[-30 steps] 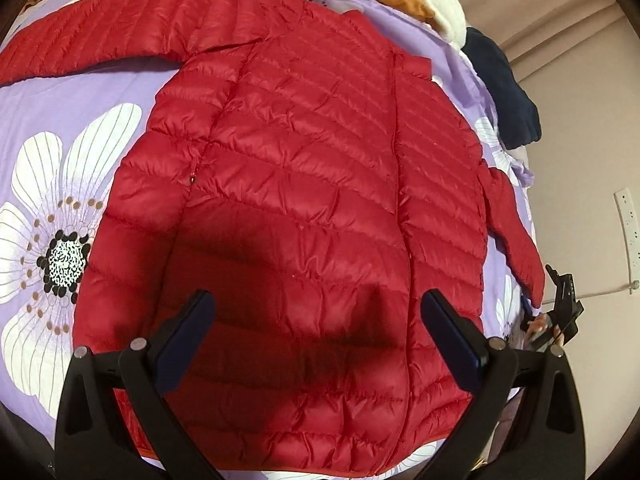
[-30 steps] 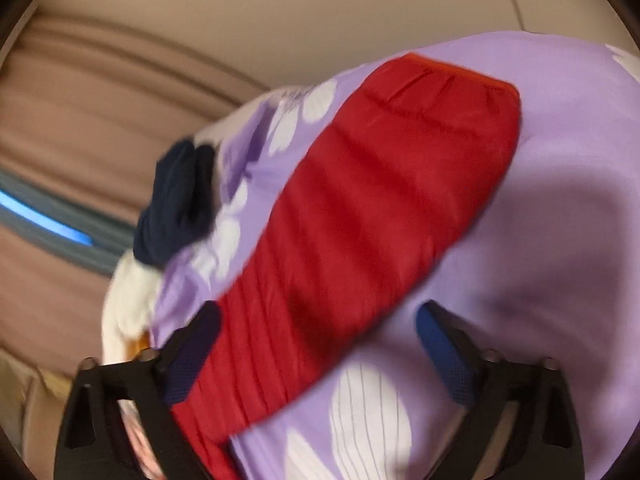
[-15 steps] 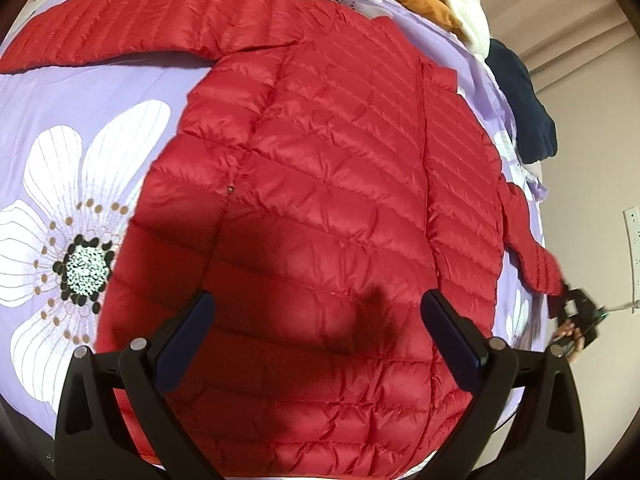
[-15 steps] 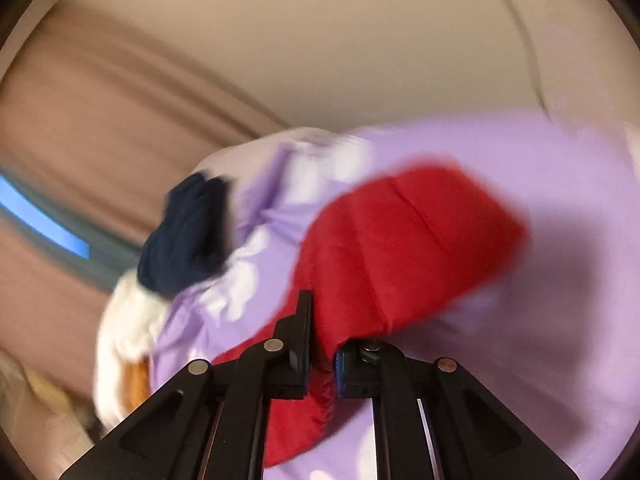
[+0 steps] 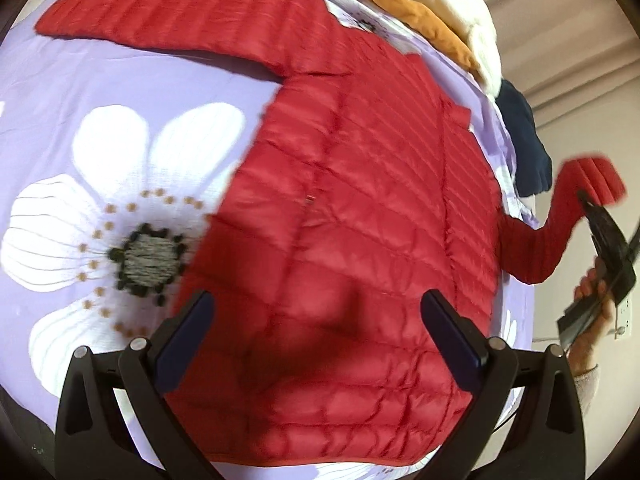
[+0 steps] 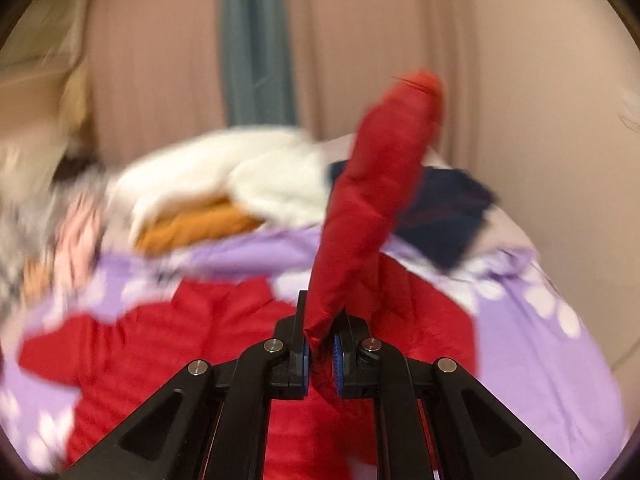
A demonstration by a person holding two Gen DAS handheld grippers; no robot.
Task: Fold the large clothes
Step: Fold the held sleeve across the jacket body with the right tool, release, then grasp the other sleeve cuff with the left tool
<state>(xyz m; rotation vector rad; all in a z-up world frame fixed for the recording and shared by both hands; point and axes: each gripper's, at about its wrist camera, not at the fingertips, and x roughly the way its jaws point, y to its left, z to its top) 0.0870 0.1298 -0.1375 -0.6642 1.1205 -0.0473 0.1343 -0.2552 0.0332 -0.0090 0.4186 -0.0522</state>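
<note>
A red quilted puffer jacket (image 5: pixel 360 208) lies flat on a purple flowered bedspread (image 5: pixel 120 92), one sleeve (image 5: pixel 180 12) stretched out to the far left. My left gripper (image 5: pixel 316 336) is open and empty, hovering above the jacket's hem. My right gripper (image 6: pixel 319 354) is shut on the jacket's other sleeve (image 6: pixel 368 200) and holds it lifted off the bed, cuff pointing up. In the left wrist view the right gripper (image 5: pixel 592 208) and lifted sleeve (image 5: pixel 560 216) show at the right edge of the bed.
A pile of other clothes lies at the bed's far end: a white fleece (image 5: pixel 452 4), an orange garment (image 5: pixel 416 24), a dark navy garment (image 5: pixel 524 140). Beige curtains (image 6: pixel 360 40) hang behind. A wall socket (image 5: pixel 624 316) is at right.
My right gripper shut on the right sleeve and raised it off the bed, swinging toward the jacket. My left gripper drew back a little, still open above the hem.
</note>
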